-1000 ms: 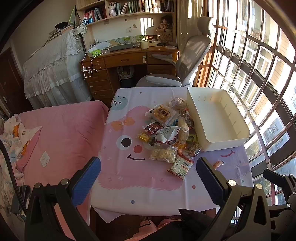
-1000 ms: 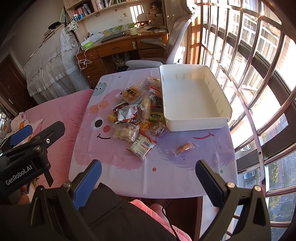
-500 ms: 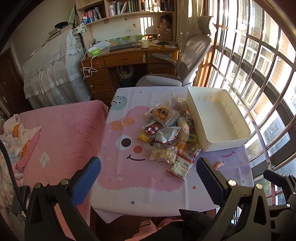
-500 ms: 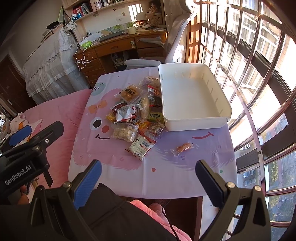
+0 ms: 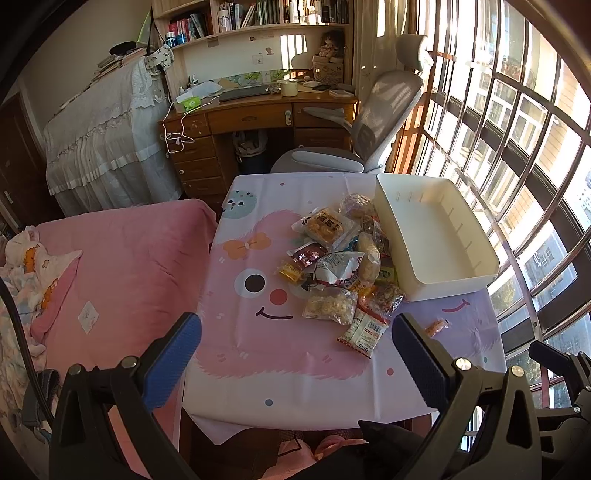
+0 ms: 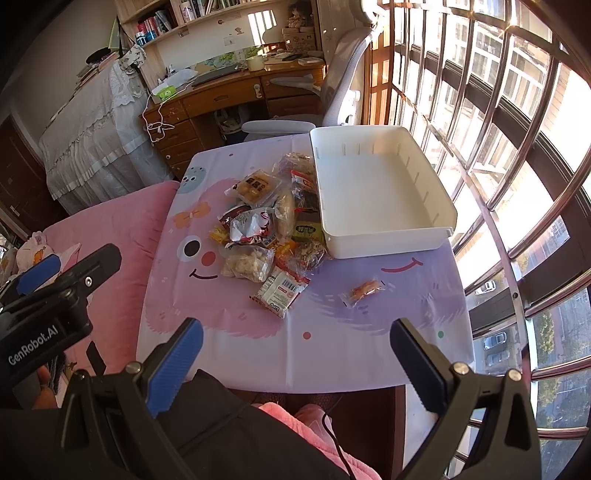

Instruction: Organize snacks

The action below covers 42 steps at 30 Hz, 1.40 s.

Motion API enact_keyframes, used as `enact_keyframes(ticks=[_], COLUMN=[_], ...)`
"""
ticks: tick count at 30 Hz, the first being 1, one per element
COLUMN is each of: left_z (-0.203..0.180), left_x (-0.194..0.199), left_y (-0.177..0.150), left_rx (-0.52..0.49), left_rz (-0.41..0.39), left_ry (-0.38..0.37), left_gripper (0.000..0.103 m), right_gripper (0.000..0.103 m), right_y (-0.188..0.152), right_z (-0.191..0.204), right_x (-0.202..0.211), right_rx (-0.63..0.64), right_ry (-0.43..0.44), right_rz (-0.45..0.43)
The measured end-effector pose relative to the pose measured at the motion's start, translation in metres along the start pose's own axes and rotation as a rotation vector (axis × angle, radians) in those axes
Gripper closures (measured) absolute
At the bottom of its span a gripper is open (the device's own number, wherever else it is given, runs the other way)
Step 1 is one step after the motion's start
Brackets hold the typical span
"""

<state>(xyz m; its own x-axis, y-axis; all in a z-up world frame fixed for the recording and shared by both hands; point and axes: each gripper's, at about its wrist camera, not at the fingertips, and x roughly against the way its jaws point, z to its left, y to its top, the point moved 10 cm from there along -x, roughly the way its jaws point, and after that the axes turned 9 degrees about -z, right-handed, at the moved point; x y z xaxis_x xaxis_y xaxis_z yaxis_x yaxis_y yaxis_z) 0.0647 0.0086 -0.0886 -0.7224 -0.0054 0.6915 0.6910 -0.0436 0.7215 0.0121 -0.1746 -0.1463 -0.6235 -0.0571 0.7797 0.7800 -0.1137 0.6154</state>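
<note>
Home bedroom, wooden study desk point(image 5: 258, 114) as landmark, bookshelves point(image 5: 258, 14) above it, grey office chair point(image 5: 373, 129) to its right, lace-covered furniture point(image 5: 107, 136) to its left, pink bed point(image 5: 129, 266) in front, barred windows point(image 5: 517, 129) beyond the chair

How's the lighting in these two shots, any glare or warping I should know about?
Left wrist view: strong sun through the window bars blows out the panes, while the snack pile stays readable; the fisheye bends the bars. Right wrist view: the same glare on the right, the white bin is brightly lit, and the corners fall dark.
</note>
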Motion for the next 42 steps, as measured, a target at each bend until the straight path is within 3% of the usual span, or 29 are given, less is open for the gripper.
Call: enact_keyframes(ticks=[11, 23, 27, 36, 42], left_z=[0.015, 0.014, 0.008, -0.01, -0.029], left_x=[-0.006, -0.019, -0.032, -0.077, -0.11], left_y=[-0.003, 0.0, -0.007, -0.032, -0.041], left_rx=[-0.036, -0.157, -0.195, -0.242, -0.283], left_rz=[0.01, 0.019, 0.065, 0.175, 0.168], left_ry=[-0.041, -0.202, -0.254, -0.29, -0.292], left_gripper=[0.0, 0.0, 0.0, 0.0, 0.0], right_gripper=[0.001, 0.001, 0.001, 0.001, 0.001], right_y=[-0.01, -0.038, -0.046, -0.058, -0.061], right_z=[0.013, -0.013, -0.024, -0.055, -0.085], right_x=[0.01, 0.004, 0.003, -0.016, -0.046], right_rx=[-0.064, -0.349, -0.401, -0.424, -0.458], right_ry=[-0.05, -0.154, -0.195, -0.234, -0.224], right_rz=[0.006, 0.015, -0.017, -0.09, -0.119])
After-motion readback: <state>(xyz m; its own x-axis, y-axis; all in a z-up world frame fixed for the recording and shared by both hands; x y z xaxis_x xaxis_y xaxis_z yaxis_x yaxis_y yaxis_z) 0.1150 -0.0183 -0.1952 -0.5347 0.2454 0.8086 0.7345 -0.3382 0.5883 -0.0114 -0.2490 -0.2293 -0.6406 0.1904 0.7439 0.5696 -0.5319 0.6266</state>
